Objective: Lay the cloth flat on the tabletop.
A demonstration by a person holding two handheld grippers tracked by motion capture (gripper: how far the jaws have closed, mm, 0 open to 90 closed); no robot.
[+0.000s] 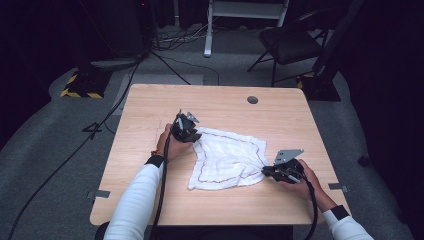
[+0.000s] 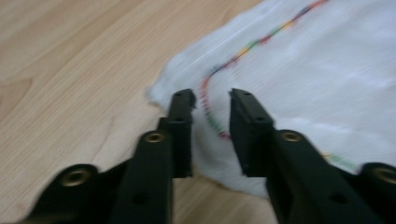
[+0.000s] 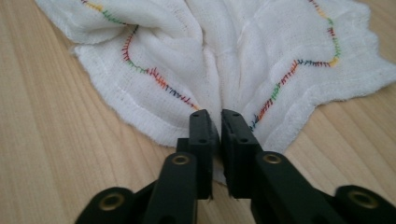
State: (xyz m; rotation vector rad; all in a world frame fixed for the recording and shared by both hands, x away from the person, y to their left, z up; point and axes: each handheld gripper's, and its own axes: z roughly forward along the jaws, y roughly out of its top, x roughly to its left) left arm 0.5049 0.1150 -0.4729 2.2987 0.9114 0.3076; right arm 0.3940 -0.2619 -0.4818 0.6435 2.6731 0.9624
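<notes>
A white cloth (image 1: 227,159) with multicoloured stitching along its hem is seen lying crumpled on the wooden table (image 1: 150,105), slightly toward the near edge from the middle and closer to the right edge than to the left. The left gripper (image 1: 192,135) is held at the cloth's far left corner; in the left gripper view its jaws are seen parted by a moderate gap, with the stitched corner of the cloth (image 2: 299,79) lying between and beneath them, and nothing is clamped. The right gripper (image 1: 264,170) is placed at the cloth's right side, toward the near right corner of the table; in the right gripper view its jaws are seen drawn nearly together, with a gathered fold of the cloth (image 3: 224,56) pinched in the narrow gap between them. The fabric is bunched into pleats fanning out from that pinched point. A round hole (image 1: 252,99) is set in the table near its far edge.
</notes>
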